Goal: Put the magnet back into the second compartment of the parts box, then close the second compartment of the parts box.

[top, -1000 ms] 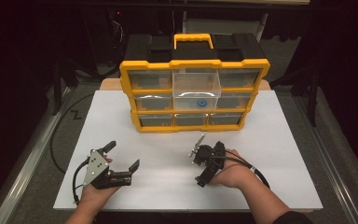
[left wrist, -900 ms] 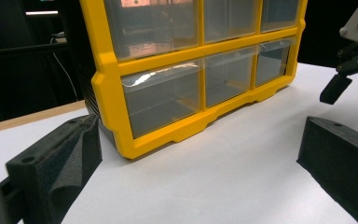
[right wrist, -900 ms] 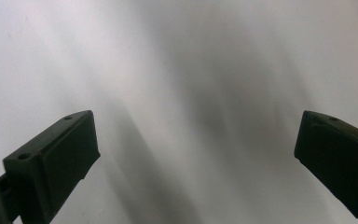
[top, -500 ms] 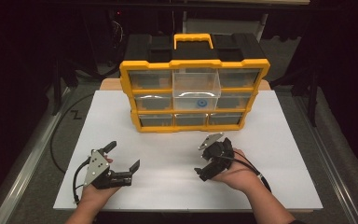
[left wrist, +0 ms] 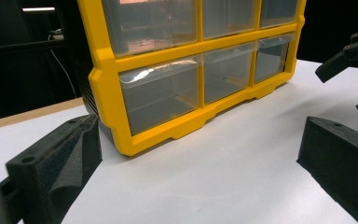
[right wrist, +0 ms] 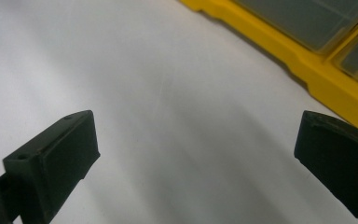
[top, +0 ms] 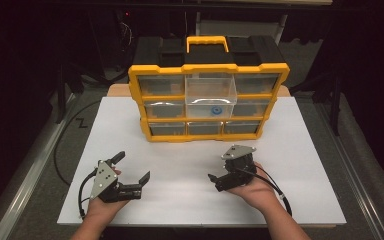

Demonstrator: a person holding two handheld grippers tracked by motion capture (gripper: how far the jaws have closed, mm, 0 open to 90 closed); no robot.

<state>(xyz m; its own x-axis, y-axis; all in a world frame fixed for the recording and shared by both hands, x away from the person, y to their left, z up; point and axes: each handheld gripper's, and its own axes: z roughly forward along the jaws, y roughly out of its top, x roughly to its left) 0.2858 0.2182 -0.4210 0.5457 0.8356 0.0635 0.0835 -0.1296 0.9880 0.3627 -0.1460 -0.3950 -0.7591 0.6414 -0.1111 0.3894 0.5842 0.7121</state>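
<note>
Item: yellow organizer (top: pixel 207 100), upright on my white board (top: pixel 300 165), well ahead of both grippers; one clear middle drawer (top: pixel 210 97) pulled out, a blue ring (top: pixel 214 111) inside.
Item: my left gripper (top: pixel 132 167), jaws wide apart, nothing between them.
Item: my right gripper (top: pixel 220 181), jaws apart, tilted over bare board, empty.

Lab-style recording station, not home. Flat white rectangular tabletop (top: pixel 300 150) under bright light, surroundings dark. Black cables (top: pixel 67 137) trail over grey floor at left. Metal frame legs (top: pixel 62 90) stand behind. Yellow-framed plastic organiser with clear drawers (top: pixel 207 102) sits at table's far middle.
</note>
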